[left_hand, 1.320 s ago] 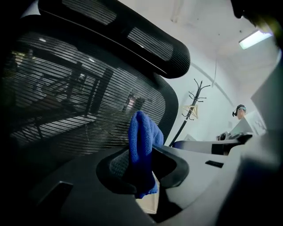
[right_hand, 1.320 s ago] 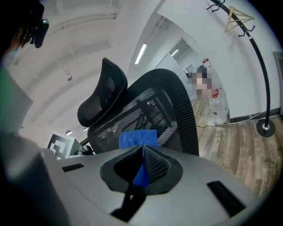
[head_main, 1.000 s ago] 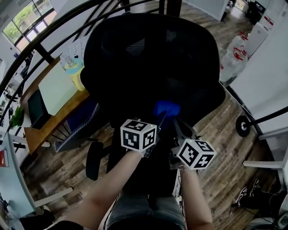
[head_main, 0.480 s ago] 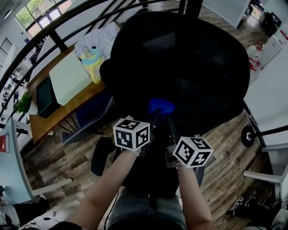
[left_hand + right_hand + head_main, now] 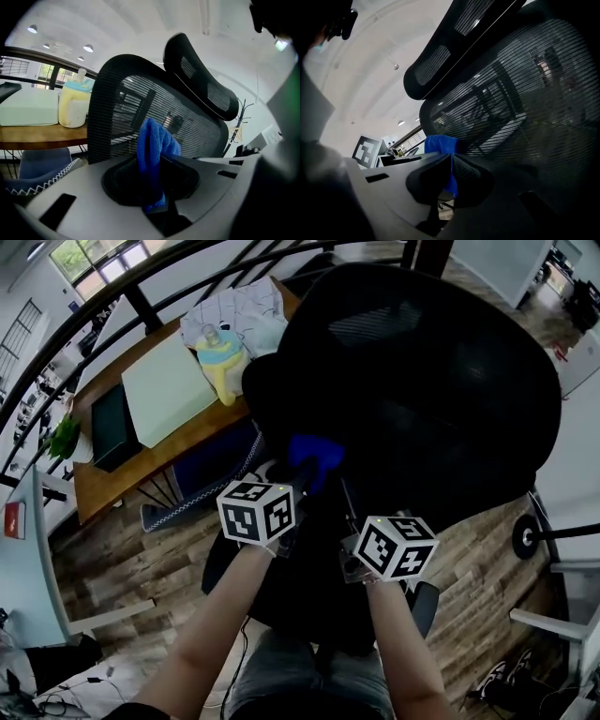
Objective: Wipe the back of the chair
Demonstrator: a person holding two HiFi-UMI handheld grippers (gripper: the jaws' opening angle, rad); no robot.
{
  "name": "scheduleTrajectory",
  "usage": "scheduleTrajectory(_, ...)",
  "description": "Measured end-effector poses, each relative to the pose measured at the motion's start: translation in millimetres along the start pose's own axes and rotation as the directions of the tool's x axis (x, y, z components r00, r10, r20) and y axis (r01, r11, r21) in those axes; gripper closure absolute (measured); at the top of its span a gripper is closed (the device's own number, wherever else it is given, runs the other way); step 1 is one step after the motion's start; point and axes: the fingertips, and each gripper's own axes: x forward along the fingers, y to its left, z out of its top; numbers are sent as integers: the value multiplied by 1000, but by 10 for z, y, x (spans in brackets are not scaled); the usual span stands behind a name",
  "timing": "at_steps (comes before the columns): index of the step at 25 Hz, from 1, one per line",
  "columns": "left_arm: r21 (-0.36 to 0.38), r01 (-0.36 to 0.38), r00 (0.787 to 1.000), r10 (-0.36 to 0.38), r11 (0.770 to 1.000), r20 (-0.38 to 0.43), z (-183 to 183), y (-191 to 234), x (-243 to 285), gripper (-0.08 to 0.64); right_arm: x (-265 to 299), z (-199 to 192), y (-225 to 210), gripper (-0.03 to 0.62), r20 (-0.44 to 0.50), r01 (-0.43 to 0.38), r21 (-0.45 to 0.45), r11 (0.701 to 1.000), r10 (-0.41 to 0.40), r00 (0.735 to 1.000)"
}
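Left gripper (image 5: 153, 202) and right gripper (image 5: 451, 186) both pinch the blue cloth (image 5: 152, 143), so wiping seems under way; next comes sweeping it over the chair back (image 5: 119, 105) just ahead of the jaws.

One chair (image 5: 412, 381), one blue cloth (image 5: 314, 457), two tongs (image 5: 151, 180) (image 5: 451, 177), one bottle (image 5: 223, 357).

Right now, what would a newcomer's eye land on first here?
The big black mesh chair fills the middle of the head view. In front of its back stands a bright blue cloth, pinched in the left gripper and, it seems, in the right gripper too. At upper left, a yellow bottle stands on a wooden desk.
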Motion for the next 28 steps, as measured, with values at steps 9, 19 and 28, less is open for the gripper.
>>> scheduleTrajectory(9, -20, -83, 996, 84, 996, 26, 98, 437, -187, 466, 233, -65, 213, 561, -38, -43, -27, 999, 42, 998)
scheduleTrajectory(19, -13, -104, 994, 104, 994, 34, 47, 515, -350, 466, 178, -86, 258, 561, -14, -38, -4, 999, 38, 999)
scheduleTrajectory(28, -33, -50, 999, 50, 998, 11, -244, 296, -496, 466, -184, -216, 2, 561, 5, 25, 24, 999, -26, 1000)
